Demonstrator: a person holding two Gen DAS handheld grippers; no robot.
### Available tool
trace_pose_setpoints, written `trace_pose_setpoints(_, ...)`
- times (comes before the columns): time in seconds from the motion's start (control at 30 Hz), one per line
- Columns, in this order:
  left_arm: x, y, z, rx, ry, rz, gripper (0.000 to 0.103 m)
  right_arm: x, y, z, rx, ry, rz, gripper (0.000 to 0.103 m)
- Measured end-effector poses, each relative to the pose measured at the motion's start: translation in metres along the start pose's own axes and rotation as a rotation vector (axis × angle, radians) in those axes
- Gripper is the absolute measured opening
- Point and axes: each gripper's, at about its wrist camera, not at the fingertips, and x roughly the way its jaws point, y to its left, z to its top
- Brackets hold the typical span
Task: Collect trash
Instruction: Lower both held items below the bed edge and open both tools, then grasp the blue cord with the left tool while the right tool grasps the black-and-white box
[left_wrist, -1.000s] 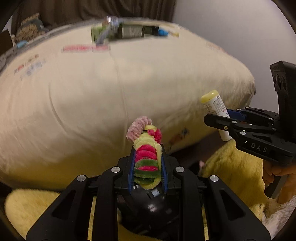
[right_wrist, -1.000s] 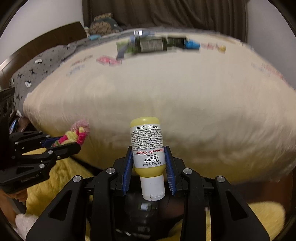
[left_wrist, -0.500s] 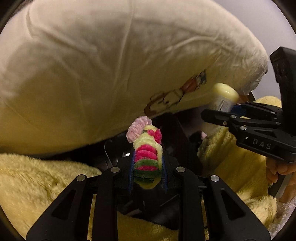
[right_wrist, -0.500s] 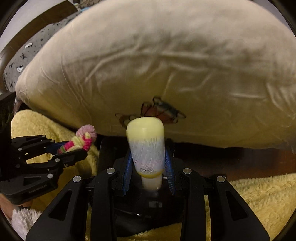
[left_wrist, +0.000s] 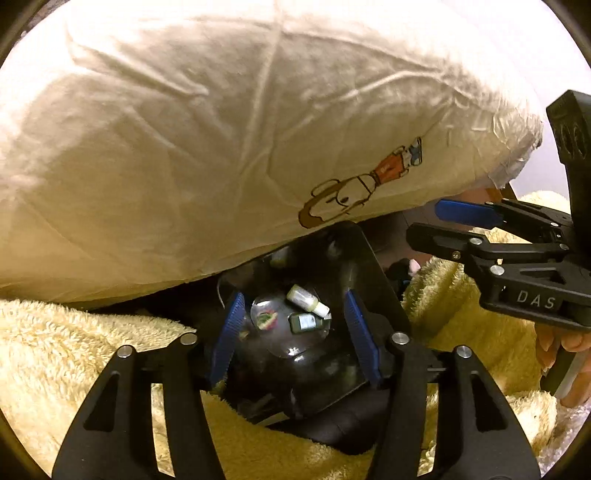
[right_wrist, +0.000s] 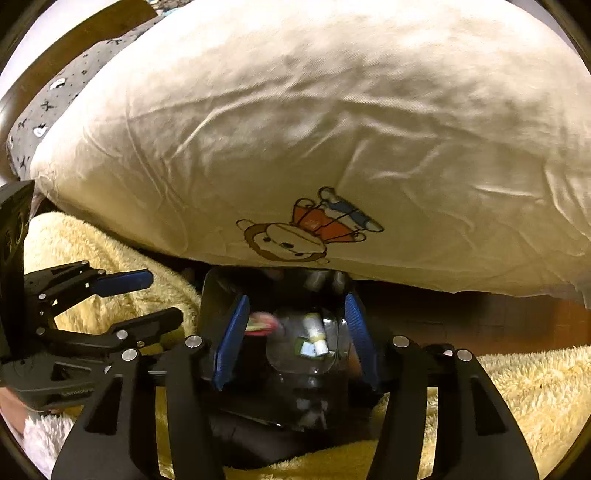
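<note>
Below both grippers stands a black bin (left_wrist: 369, 258), its near wall (right_wrist: 214, 291) showing in the right wrist view. Inside lie the small yellow bottle (left_wrist: 306, 300), a dark little bottle (left_wrist: 304, 322) and the striped pipe-cleaner bundle (left_wrist: 266, 319). My left gripper (left_wrist: 295, 332) hangs over the bin, jaws opening, nothing between the blue pads. My right gripper (right_wrist: 295, 332) does the same; the yellow bottle (right_wrist: 314, 328) and the blurred bundle (right_wrist: 262, 323) sit below it, inside the bin. Each gripper also appears in the other's view: right gripper (left_wrist: 432, 223), left gripper (right_wrist: 159, 297), both parted and empty.
A big cream duvet (left_wrist: 221, 129) with a cartoon print (right_wrist: 303, 232) overhangs the bin's far side. Yellow fluffy fabric (left_wrist: 74, 350) surrounds the bin. A hand (left_wrist: 569, 343) grips the right tool's handle. Grey patterned cloth (right_wrist: 44, 110) lies at the far left.
Both grippers sank toward the bin and tilted down. Then both opened: the pipe-cleaner bundle left my left jaws, the yellow bottle left my right jaws, and both now lie in the bin.
</note>
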Motion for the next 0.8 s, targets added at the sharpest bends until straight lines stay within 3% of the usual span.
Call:
trace_pose_setpoints(0.13,-0.013,0.004,0.002,0.003,-0.028,0.013,0.063,-0.008,-0.005,0.008,0.002,-0.032,-0.022,0.07)
trace_pose_setpoints(0.33,-0.045,0.004,0.018,0.036,-0.103,0.039,0.067,-0.043,-0.008,0.026,-0.021,-0.124,-0.048,0.075)
trace_pose_setpoints(0.53,-0.089,0.015,0.056,0.057,-0.244,0.106,0.071,-0.088,-0.023,0.081,-0.01,-0.298,-0.105,0.077)
trace_pose_setpoints(0.8,-0.106,0.029,0.118,0.041,-0.327,0.108,0.071,-0.096,-0.046,0.156,0.01,-0.349,-0.155,0.077)
